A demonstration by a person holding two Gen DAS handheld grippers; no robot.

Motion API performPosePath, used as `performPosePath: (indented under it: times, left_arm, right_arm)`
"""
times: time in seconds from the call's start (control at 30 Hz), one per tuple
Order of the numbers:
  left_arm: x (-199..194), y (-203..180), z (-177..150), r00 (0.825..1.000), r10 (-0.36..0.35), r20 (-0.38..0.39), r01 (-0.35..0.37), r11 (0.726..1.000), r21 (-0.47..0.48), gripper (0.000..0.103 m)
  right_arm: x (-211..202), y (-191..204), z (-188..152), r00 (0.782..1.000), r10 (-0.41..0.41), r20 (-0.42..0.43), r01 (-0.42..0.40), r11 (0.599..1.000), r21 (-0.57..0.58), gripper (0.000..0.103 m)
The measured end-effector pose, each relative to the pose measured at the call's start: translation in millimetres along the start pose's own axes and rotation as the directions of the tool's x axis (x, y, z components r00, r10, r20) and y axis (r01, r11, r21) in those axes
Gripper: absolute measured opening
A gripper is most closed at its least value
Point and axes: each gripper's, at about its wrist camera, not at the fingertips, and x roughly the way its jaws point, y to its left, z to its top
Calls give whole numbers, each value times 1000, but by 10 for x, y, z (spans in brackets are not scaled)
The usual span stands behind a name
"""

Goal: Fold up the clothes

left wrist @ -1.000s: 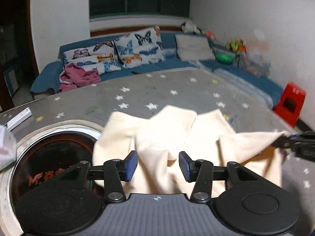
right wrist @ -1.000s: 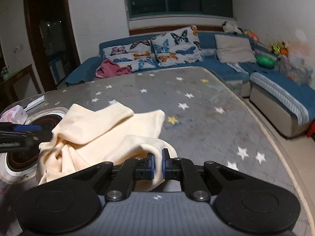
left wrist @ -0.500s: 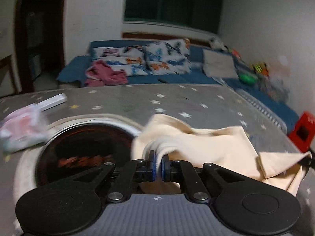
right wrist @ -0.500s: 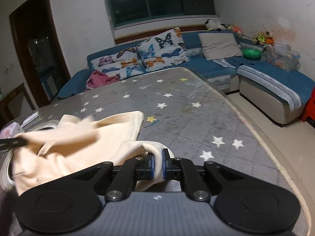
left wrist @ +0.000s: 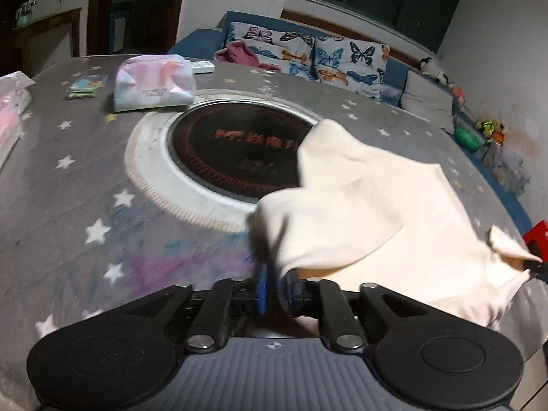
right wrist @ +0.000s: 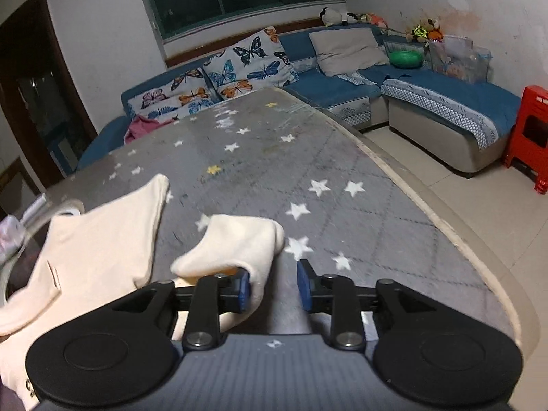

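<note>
A cream garment lies spread over the grey star-patterned table, partly covering the round black hotplate. My left gripper is nearly shut, pinching a fold of the garment at its near left edge. In the right wrist view the garment lies to the left, and a corner of it rests against my left pad. My right gripper is open, the cloth loose beside it. The right gripper's tip also shows at the far right of the left wrist view.
A pink-and-white tissue pack, a small card packet and a white remote lie at the table's far left. A blue sofa with butterfly pillows stands behind. A red stool stands right of the table edge.
My left gripper closed on a fold of the garment and pulled it left and toward me. My right gripper opened and let go of its corner, and the garment now lies flatter.
</note>
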Motion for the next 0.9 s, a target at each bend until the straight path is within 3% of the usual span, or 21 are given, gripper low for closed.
performPosePath:
  times: [0.07, 0.1, 0.17, 0.33, 0.5, 0.7, 0.9]
  left_arm:
    - [-60, 20, -34, 1000, 21, 15, -21, 1000, 15, 44]
    - [-93, 26, -42, 999, 32, 24, -33, 999, 20, 47]
    - [-150, 35, -29, 999, 36, 38, -37, 999, 26, 49]
    - [-263, -77, 47, 995, 28, 93, -37, 995, 94, 59]
    - [-317, -186, 74, 994, 6, 111, -22, 989, 144, 63]
    - [-307, -321, 141, 991, -35, 129, 13, 985, 170, 61]
    - [-68, -674, 174, 990, -102, 101, 73, 964, 256, 53]
  right_arm:
    - [-46, -26, -30, 1000, -8, -1, 8, 1000, -16, 41]
    - [-71, -41, -33, 1000, -16, 1, 16, 1000, -19, 44]
    - [-112, -75, -37, 999, -33, 1, 33, 999, -19, 54]
    - [-128, -56, -90, 999, -25, -46, 20, 994, -104, 58]
    - [-119, 186, -134, 998, -66, -20, 58, 965, -255, 66]
    - [-99, 445, -136, 999, -47, 2, 45, 935, -353, 60]
    - [67, 682, -200, 999, -35, -29, 17, 887, -461, 37]
